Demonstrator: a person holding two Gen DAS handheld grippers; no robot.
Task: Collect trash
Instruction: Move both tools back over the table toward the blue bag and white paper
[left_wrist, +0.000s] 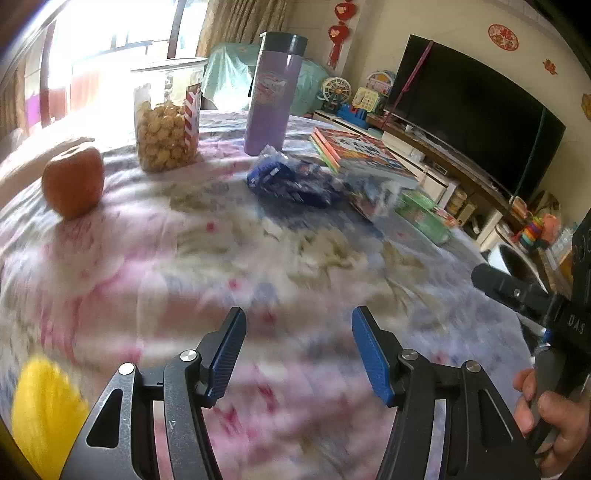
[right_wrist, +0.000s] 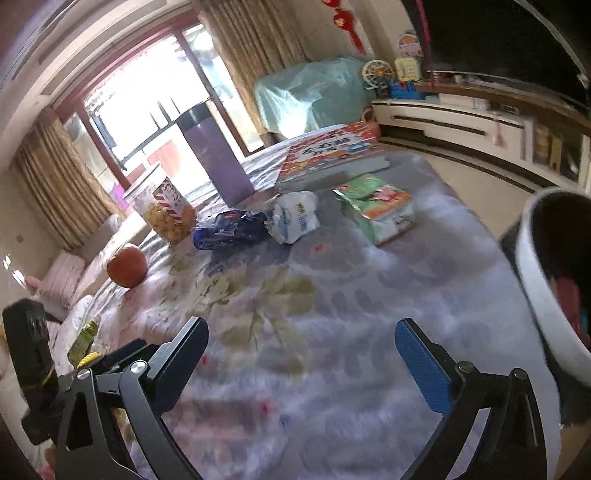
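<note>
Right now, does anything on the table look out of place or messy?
Yes. A crumpled blue wrapper and a scrunched white wrapper lie loose mid-table, beside the purple bottle and books. They look like discarded packaging. Everything else stands upright; nothing looks spilled. Both hand-held grippers are open and empty.

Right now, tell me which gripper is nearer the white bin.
Right. The right gripper is open over the tablecloth with the white bin close beside it on its right. The left gripper, also open, sits farther away, the bin beyond the table edge.
</note>
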